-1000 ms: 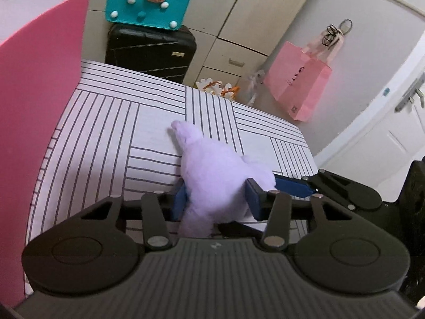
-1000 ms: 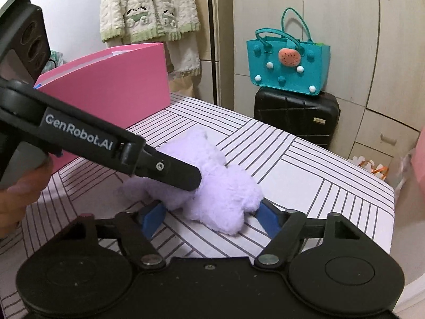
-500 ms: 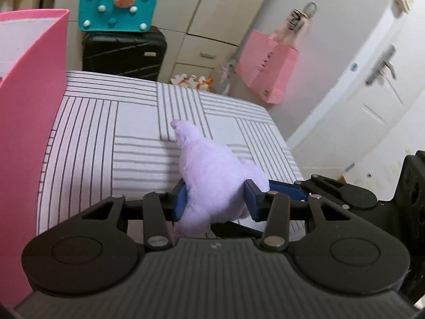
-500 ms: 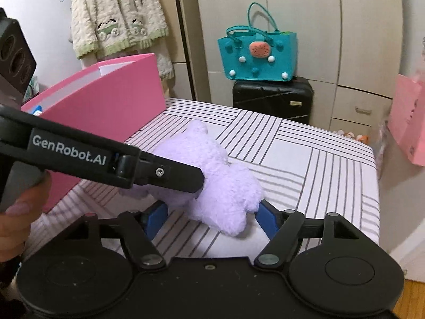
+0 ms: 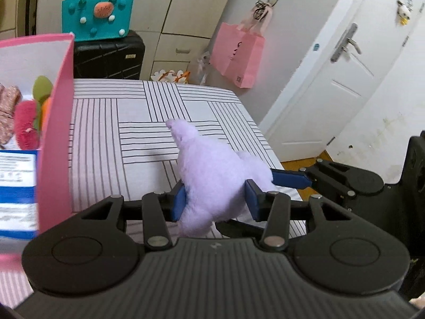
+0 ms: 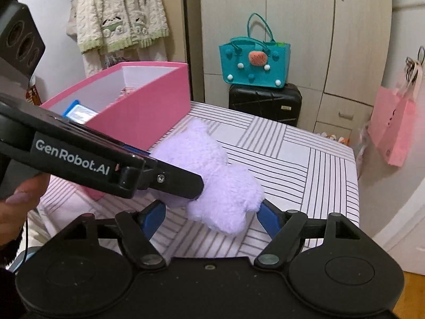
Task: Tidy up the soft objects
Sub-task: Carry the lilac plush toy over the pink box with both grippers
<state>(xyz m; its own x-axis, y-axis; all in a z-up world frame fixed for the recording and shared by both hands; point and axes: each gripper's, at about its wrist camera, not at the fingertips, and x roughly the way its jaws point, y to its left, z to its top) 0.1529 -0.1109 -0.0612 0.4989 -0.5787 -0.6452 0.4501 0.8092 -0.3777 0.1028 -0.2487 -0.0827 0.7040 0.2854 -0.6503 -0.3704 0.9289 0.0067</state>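
Left gripper (image 5: 213,199): both blue pads press into the lavender plush toy (image 5: 212,180), clamped on its narrow middle; the toy hangs clear above the striped bed (image 5: 132,122).

Right gripper (image 6: 211,216): jaws spread wide either side of the toy's lower lobe; the right pad sits at the fur's edge, the left pad stands clear. The jaws have just been opening, with the toy between them, so only the left gripper appears to carry it.

Landmark: pink box (image 6: 148,106). The toy is just beside the box's near corner, outside it and below its rim in the right wrist view. Inside the box: a red fuzzy item (image 5: 26,127) and a blue-and-white pack (image 5: 16,180).

Risks, as judged:
- Single pinch on compressible fur; the toy may slip or swing if moved fast.
- A dangling lobe may catch the box rim if carried over too low.
- The right gripper's pads, close to the fur, may snag the toy as they pull away.
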